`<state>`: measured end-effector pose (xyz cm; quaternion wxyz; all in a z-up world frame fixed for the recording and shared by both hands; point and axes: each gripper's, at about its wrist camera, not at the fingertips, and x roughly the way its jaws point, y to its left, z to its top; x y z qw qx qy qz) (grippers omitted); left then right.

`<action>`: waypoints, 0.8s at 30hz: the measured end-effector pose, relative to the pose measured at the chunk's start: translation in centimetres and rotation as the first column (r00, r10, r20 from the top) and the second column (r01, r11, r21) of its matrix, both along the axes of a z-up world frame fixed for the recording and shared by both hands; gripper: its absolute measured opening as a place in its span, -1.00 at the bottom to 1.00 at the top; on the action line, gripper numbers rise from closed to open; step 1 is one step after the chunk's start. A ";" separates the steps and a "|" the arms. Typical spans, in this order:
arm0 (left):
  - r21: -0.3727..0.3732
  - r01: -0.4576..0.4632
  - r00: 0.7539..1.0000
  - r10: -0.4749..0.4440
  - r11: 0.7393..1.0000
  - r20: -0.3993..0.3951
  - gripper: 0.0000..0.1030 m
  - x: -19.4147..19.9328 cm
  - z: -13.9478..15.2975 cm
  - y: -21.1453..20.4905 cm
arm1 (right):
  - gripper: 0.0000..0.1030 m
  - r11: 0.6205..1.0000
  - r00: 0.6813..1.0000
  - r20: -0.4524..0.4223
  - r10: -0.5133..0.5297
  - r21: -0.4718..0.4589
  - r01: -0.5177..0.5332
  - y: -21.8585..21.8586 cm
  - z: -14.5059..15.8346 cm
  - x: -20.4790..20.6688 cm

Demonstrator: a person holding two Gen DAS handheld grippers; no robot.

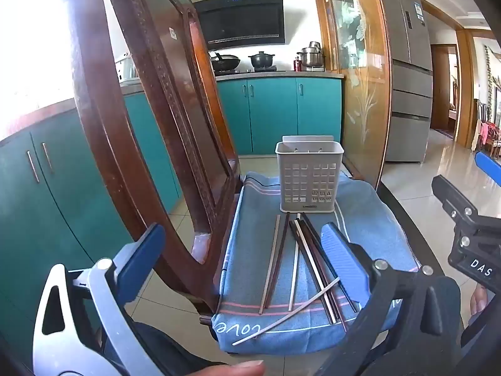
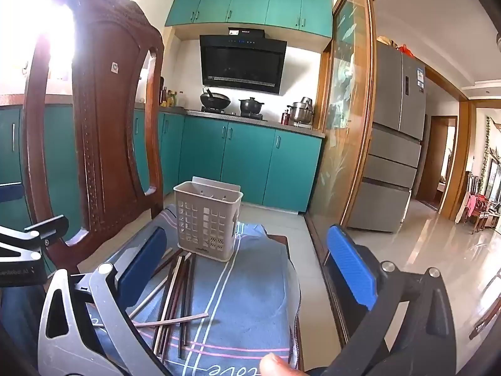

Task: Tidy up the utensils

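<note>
1. On a blue towel (image 1: 360, 206) spread over a wooden chair seat lie the chopsticks (image 1: 300, 260), loose, some dark, some pale, several crossing each other; one pale stick lies diagonally across the near ends.
2. Beige perforated utensil holder (image 1: 309, 177) stands upright on the towel just beyond the chopsticks' far tips; nothing visible sticking out of its top.
3. L gripper (image 1: 244, 257): blue pads spread wide, nothing btwn them. Hovers above the near part of the towel, w/ the chopstick pile seen btwn its fingers; right-hand pad overlaps the rightmost sticks in view, contact can't be told.
4. R gripper (image 2: 247, 269): also wide open, holding nothing. Over the towel's right half; chopsticks (image 2: 178, 288) sit by its left pad, holder (image 2: 206, 219) ahead and slightly left.
5. Carved chair back (image 1: 150, 119) rises left of the towel in both views.
6. Bkgd: teal kitchen cabinets (image 2: 250, 163), black range hood (image 2: 242, 62), wok and pots on the stove, steel fridge (image 2: 396, 144) at right past a glass door.
7. Thumb tip shows at the bottom edge of each view.
</note>
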<state>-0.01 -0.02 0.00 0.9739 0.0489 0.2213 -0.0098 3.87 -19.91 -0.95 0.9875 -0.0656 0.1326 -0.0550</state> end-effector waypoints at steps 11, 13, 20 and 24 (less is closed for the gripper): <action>-0.002 0.003 1.000 -0.003 1.000 -0.004 0.93 0.2 -0.5 -0.2 | 0.95 1.000 1.000 0.018 0.002 -0.011 -0.001 0.1 0.4 -0.8; -0.002 0.003 1.000 -0.003 1.000 -0.004 0.93 0.1 -0.5 -0.1 | 0.95 1.000 1.000 0.019 0.002 -0.011 -0.002 0.2 0.7 -1.0; 0.011 0.007 1.000 -0.007 1.000 -0.005 0.93 -0.2 0.0 -0.5 | 0.95 1.000 0.999 0.033 0.006 -0.006 -0.006 -0.2 0.5 -1.2; 0.010 0.008 1.000 -0.008 1.000 -0.007 0.93 -0.4 0.2 -0.5 | 0.95 1.000 0.999 0.035 0.007 -0.004 -0.007 -0.3 0.5 -1.4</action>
